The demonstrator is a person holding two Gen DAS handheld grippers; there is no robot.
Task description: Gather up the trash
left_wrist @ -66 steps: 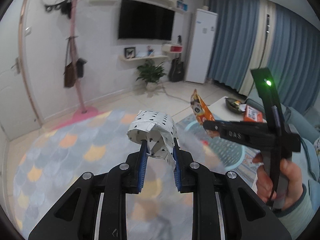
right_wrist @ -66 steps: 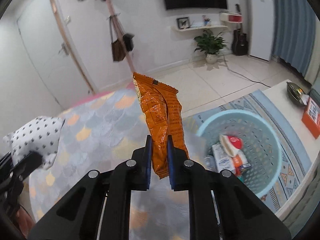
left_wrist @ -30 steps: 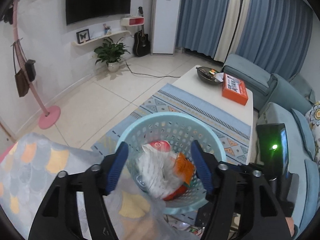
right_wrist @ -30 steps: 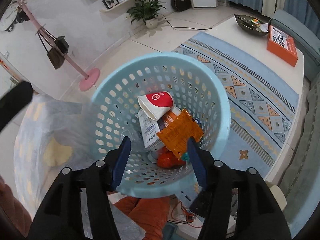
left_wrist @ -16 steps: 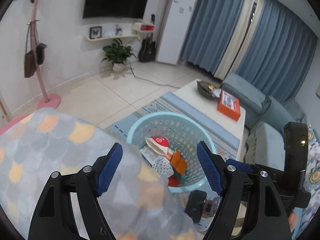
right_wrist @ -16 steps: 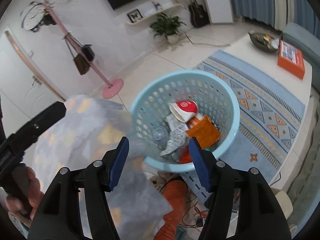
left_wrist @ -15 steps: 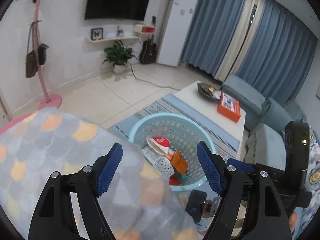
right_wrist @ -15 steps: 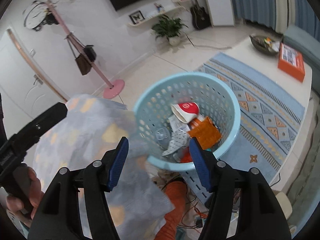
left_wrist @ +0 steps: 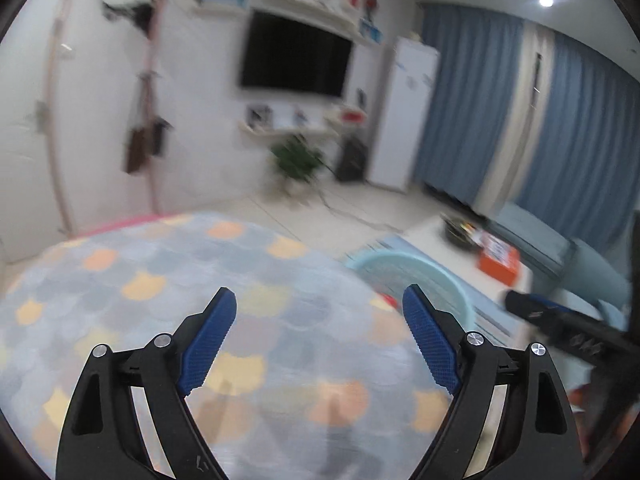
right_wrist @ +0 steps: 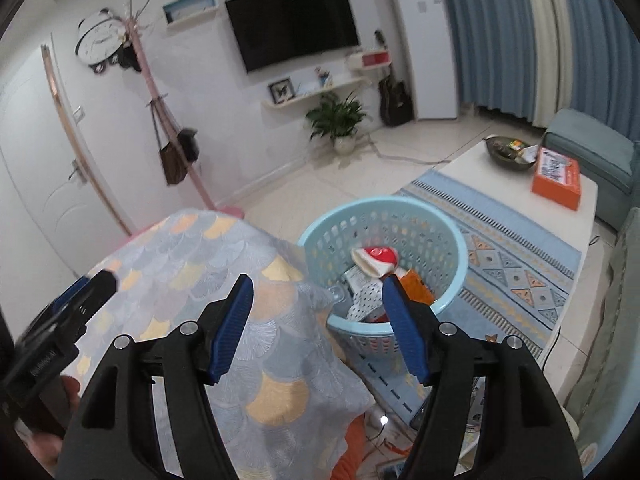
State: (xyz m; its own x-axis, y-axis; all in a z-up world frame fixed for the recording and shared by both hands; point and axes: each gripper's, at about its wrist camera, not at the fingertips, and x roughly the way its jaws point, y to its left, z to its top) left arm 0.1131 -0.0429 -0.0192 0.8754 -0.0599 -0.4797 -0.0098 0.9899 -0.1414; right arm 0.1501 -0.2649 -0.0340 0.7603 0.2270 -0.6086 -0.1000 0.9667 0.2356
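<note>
Both hand-held grippers are empty with their jaws spread wide: the left hand-held gripper [left_wrist: 318,314] hangs over the table [left_wrist: 120,280] with its scale-patterned cloth, and the right hand-held gripper [right_wrist: 316,300] points toward the light blue basket [right_wrist: 456,240] standing just beside the table's edge. The trash [right_wrist: 374,258] lies in the basket: a red-and-white cup, a spotted paper piece and an orange wrapper among it. This looks like the gap between drops, so the next move likely calls for finding another piece to pick up. None shows on the cloth here. The left view is smeared by motion, with only the basket's rim visible, and the table's near part is cut off behind the fingers.
</note>
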